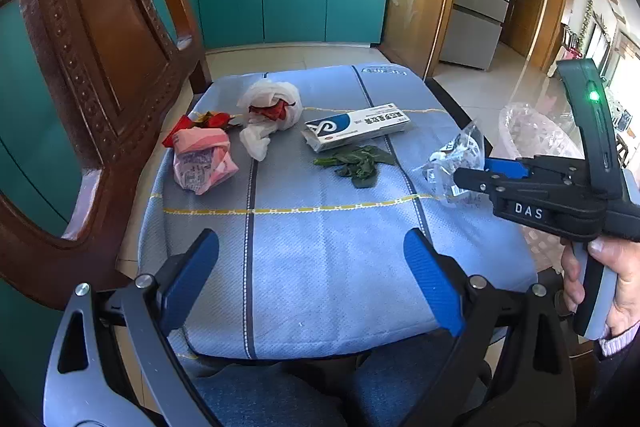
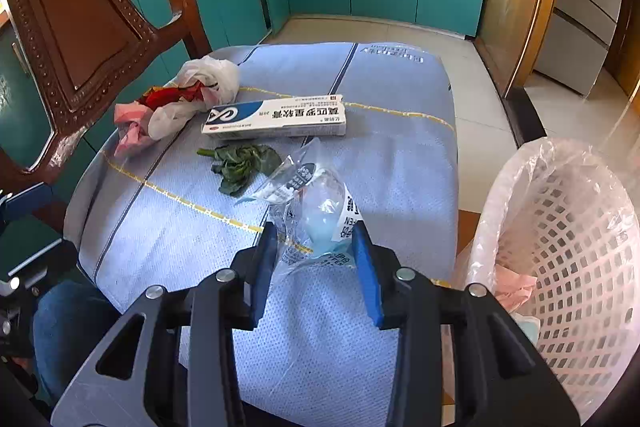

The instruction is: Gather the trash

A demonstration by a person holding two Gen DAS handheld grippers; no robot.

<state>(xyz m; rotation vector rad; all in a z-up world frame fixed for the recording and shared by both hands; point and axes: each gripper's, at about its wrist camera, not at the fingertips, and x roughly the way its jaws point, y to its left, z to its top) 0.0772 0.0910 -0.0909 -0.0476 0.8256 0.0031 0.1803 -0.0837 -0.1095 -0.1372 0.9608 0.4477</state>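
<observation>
right gripper (image 2: 316,255): fingers pinch clear crinkled wrapper (image 2: 308,211), blue inside, black print | left gripper (image 1: 312,267): fingers wide, empty

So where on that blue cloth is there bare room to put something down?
The near half of the blue cloth, this side of the yellow stripe, is bare. Beyond the stripe it is crowded: pink wrapper, white plastic bag, ointment box, wilted leaf.
</observation>
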